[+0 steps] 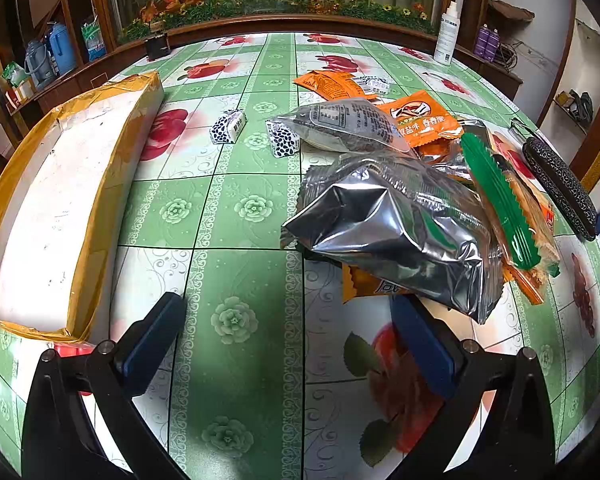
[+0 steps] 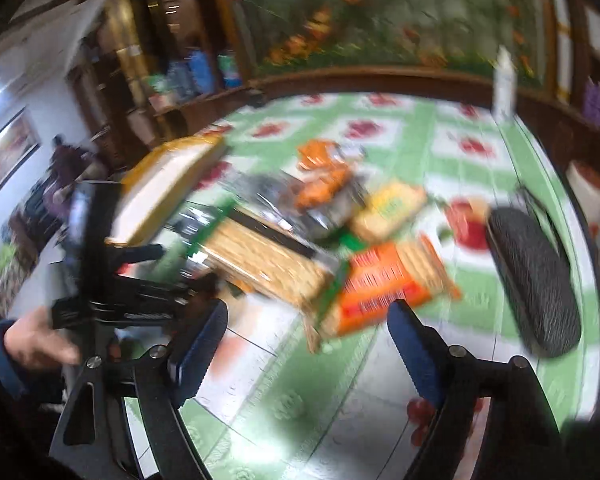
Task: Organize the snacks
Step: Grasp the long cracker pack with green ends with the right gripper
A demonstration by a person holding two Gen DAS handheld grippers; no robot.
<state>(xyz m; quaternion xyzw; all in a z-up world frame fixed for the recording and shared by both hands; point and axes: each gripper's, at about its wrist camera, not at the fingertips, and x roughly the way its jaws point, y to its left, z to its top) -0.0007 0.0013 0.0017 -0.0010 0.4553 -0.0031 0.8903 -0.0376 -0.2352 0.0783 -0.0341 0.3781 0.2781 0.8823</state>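
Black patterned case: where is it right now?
Left wrist view: black patterned case lies at the table's right edge, just right of the green-edged cracker pack; right wrist view shows it right of the snack pile.

Through my blurred right wrist camera, my right gripper [image 2: 306, 344] hangs with blue-padded jaws apart and empty above a green floral tablecloth [image 2: 452, 152], just before an orange rectangular cracker packet [image 2: 384, 284].

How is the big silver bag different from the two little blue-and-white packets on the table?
The silver bag is large, crinkled, shiny and plain; the blue-and-white packets are small, blocky and speckled. The bag lies on the snack pile, over an orange pack; the packets sit on the tablecloth, one apart, one by a grey pouch. All are sealed.
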